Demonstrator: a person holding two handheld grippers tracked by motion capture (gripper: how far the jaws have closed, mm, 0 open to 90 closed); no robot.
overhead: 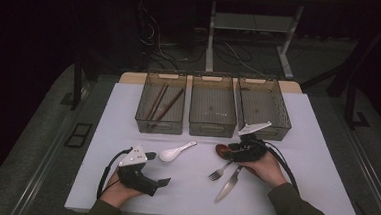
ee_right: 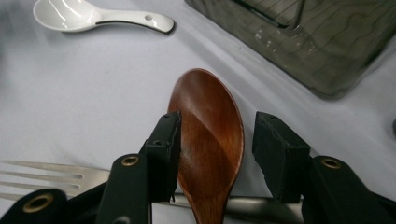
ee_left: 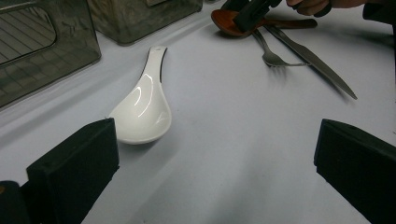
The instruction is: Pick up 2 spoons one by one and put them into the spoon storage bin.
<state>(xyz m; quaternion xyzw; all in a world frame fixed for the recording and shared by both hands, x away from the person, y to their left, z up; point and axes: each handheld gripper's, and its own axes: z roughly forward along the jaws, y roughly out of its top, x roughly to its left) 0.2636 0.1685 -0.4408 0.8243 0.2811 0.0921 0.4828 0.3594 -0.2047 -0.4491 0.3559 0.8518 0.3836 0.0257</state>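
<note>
A brown wooden spoon [overhead: 221, 149] [ee_right: 210, 126] lies on the white table, its bowl between the jaws of my right gripper [overhead: 234, 149] [ee_right: 217, 128]. The left pad [ee_right: 166, 149] sits at the spoon's edge, while a small gap shows at the right pad, so the gripper is open. A white ceramic spoon [overhead: 176, 151] [ee_left: 144, 107] lies just ahead of my left gripper [overhead: 157, 168] [ee_left: 215, 140], which rests wide open with nothing between its jaws. A fork [overhead: 219, 172] [ee_left: 273, 56] and a knife [overhead: 229, 184] [ee_left: 317, 63] lie under and beside the right gripper.
Three smoky plastic bins stand in a row at the back of the table: the left bin [overhead: 160, 125] holds wooden chopsticks [overhead: 161, 103], then come the middle bin [overhead: 212, 129] and the right bin [overhead: 280, 128]. The table's front edge is near both hands.
</note>
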